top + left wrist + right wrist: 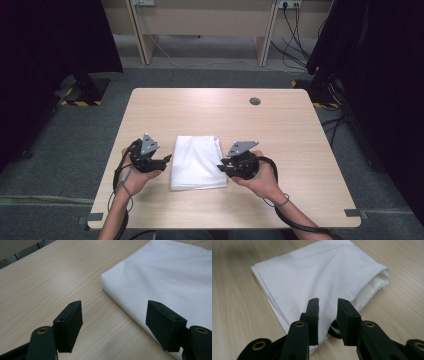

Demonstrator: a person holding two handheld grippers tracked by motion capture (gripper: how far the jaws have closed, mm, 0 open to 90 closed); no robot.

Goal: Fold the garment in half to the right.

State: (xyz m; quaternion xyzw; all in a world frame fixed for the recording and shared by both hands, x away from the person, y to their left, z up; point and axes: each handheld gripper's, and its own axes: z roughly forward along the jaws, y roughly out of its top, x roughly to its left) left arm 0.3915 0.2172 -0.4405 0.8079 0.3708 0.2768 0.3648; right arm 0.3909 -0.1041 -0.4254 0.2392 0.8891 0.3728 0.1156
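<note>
Two grippers sit either side of a folded white cloth (196, 162), which lies flat on the table (280, 130) near the person's edge, roughly mid-width. Folding looks done, or nearly: cloth is a tidy rectangle, layered edges stacked, w/ one end showing an open fold in the right gripper view. What's left, as I judge it: maybe one more fold or a squaring-up, else nothing.

Left gripper (161, 161) is wide apart, nothing between its jaws; in the left gripper view one jaw hovers over bare wood, the other over the cloth's edge. Right gripper (221, 167) is only a little apart, narrow gap, w/ no fabric pinched; the cloth lies just beyond and below its tips.

Hard to tell: how many layers the cloth has, whether the underside is neat, and if the right gripper's tips touch the fabric. Near corner of the cloth is covered by the jaws in the right gripper view. Both forearms are cut off at the bottom of the high view.
</note>
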